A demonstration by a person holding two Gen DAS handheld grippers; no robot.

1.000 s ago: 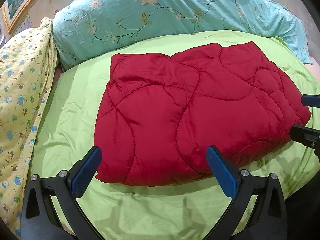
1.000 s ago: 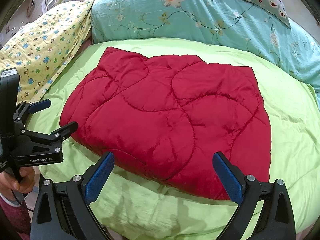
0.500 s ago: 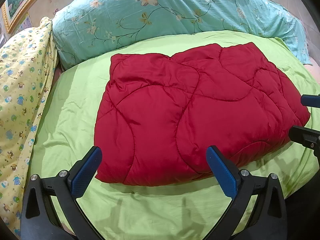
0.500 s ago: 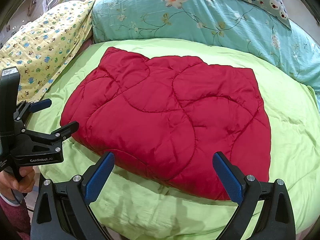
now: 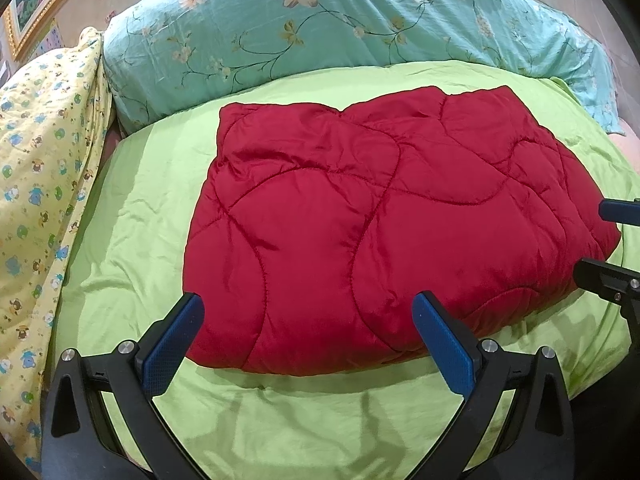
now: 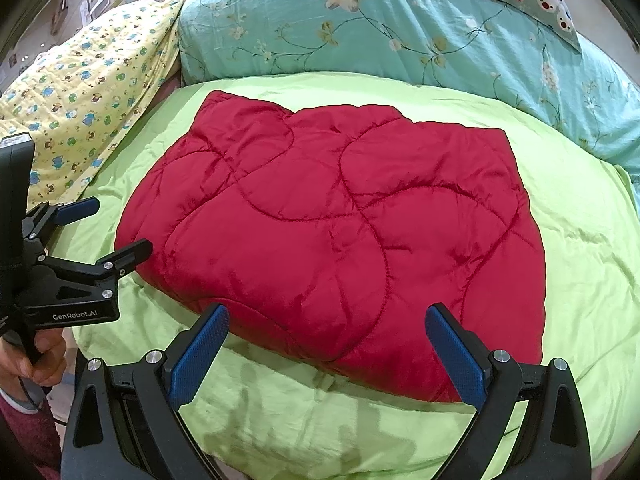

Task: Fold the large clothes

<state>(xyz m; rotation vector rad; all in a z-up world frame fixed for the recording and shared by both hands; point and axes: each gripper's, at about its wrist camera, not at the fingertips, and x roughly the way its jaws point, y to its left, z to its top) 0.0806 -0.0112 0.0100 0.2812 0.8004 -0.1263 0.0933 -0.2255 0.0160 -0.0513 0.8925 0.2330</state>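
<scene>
A red quilted garment (image 5: 380, 232) lies folded into a thick rectangle in the middle of the bed, on a green sheet (image 5: 132, 232). Behind it is a teal floral pillow (image 5: 320, 28), and on the left side a yellow printed blanket (image 5: 36, 184). The left gripper (image 5: 308, 336) is wide open and holds nothing; it hovers at the near edge of the garment. The right gripper (image 6: 328, 344) is also wide open and empty, near the same edge, beside the left one.
</scene>
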